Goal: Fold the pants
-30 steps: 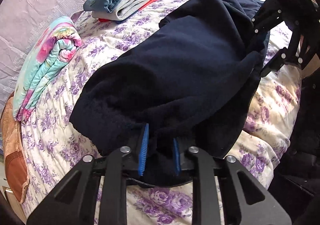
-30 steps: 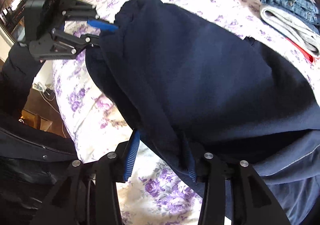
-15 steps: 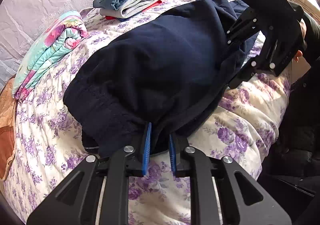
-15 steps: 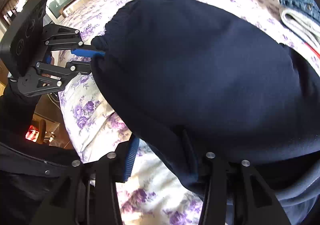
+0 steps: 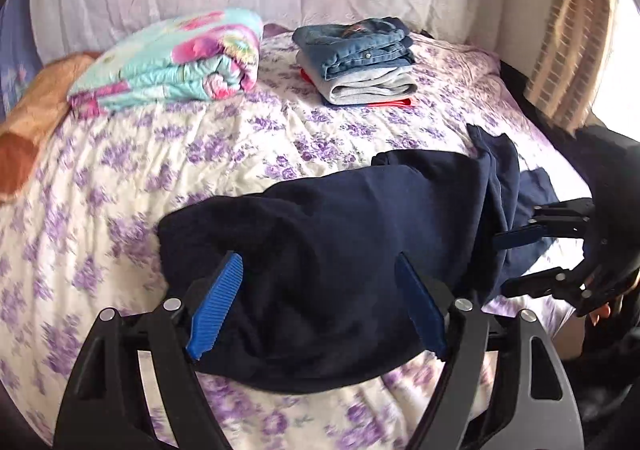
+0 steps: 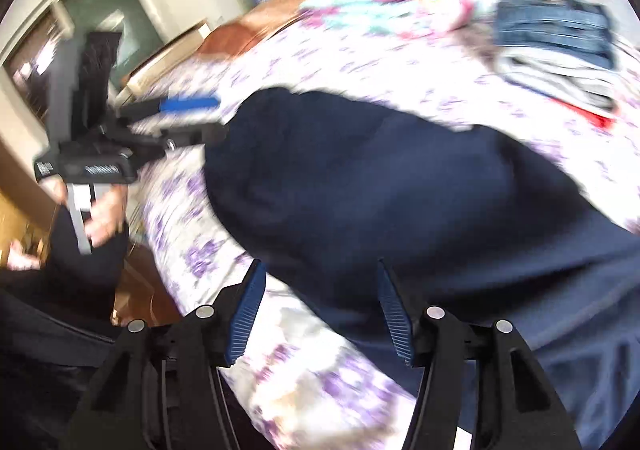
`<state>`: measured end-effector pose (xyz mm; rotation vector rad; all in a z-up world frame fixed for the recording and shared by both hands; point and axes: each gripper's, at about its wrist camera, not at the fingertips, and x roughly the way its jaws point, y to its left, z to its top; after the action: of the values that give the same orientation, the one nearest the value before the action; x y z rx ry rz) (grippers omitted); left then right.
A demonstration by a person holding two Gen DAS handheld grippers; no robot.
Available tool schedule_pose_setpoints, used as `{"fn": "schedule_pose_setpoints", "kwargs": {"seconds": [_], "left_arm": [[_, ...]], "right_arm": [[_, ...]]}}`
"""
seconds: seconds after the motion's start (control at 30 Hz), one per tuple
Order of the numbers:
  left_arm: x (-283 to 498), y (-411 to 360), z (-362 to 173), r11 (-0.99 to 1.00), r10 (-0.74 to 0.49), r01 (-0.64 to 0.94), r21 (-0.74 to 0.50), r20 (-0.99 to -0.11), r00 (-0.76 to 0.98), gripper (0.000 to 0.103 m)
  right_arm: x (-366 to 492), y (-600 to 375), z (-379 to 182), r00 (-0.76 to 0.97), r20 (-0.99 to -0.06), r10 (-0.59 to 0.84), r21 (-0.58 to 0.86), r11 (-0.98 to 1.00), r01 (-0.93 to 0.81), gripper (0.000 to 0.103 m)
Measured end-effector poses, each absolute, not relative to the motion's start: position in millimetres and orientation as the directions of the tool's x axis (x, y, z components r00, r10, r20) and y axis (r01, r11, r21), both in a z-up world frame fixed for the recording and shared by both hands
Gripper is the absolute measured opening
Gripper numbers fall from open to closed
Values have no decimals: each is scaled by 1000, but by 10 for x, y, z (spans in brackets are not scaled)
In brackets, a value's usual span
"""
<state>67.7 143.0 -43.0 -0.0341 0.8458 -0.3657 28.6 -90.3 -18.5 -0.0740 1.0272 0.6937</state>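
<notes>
On the floral bedspread (image 5: pixel 248 137), the navy pants (image 5: pixel 340 250) lie as a folded bundle, long axis running from 9 to 3 o'clock in the left wrist view. The left gripper (image 5: pixel 320 302) stands wide open, straddling the near edge at 6 o'clock. The right gripper (image 6: pixel 320 310), also open, faces the bundle's other end, at 12 o'clock from it. Both are about equally close. A stack of folded jeans (image 5: pixel 356 45) sits well apart.

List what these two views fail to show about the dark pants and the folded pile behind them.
- Navy pants, left wrist view: right end hidden behind the right gripper.
- Pants, right wrist view: cut off by the right edge.
- Folded pile, right wrist view: motion blur hides detail.
- Left gripper: open.
</notes>
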Motion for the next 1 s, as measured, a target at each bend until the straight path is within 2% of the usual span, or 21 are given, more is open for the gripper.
{"fn": "schedule_pose_setpoints", "kwargs": {"seconds": [0.07, 0.13, 0.17, 0.27, 0.47, 0.73, 0.83, 0.87, 0.9, 0.93, 1.0], "left_arm": [[782, 1292, -566, 941, -324, 272, -198, -757, 568, 39], [909, 1166, -819, 951, -293, 237, -197, -821, 491, 18], [953, 1145, -970, 963, -255, 201, -179, -847, 467, 15], [901, 1122, -1132, 973, -220, 180, -148, -835, 505, 12], [904, 1209, -1132, 965, -255, 182, -187, -825, 505, 12], [908, 1230, -1134, 956, -284, 212, -202, -816, 504, 12], [916, 1256, -1134, 950, -304, 222, -219, -810, 502, 12], [918, 1262, -1134, 949, -309, 225, -223, -809, 501, 12], [917, 1264, -1134, 948, -312, 226, -225, -808, 501, 11], [917, 1264, -1134, 947, -313, 227, -226, -807, 501, 11], [914, 1265, -1137, 947, -314, 230, -226, -805, 503, 11]], "right_arm": [[523, -1429, -23, 412, -819, 399, 235, 888, -395, 68], [850, -1991, 80, 441, -846, 298, 235, 953, -192, 68], [1032, -2229, 103, 443, -864, 240, 216, 971, -105, 68], [1618, -2857, 86, 408, -907, 107, 148, 987, 70, 68], [2581, -3354, -373, 227, -973, 45, 112, 949, 296, 68], [3114, -3238, -1154, -34, -975, -221, -217, 903, 371, 68], [3067, -3261, -1163, 18, -976, -216, -193, 902, 386, 72], [3026, -3271, -1131, 43, -977, -208, -176, 906, 384, 64], [2974, -3283, -1090, 65, -978, -199, -160, 913, 376, 47], [2909, -3307, -1037, 88, -980, -177, -133, 919, 370, 38], [2706, -3371, -880, 140, -983, -118, -56, 923, 381, 11]]}}
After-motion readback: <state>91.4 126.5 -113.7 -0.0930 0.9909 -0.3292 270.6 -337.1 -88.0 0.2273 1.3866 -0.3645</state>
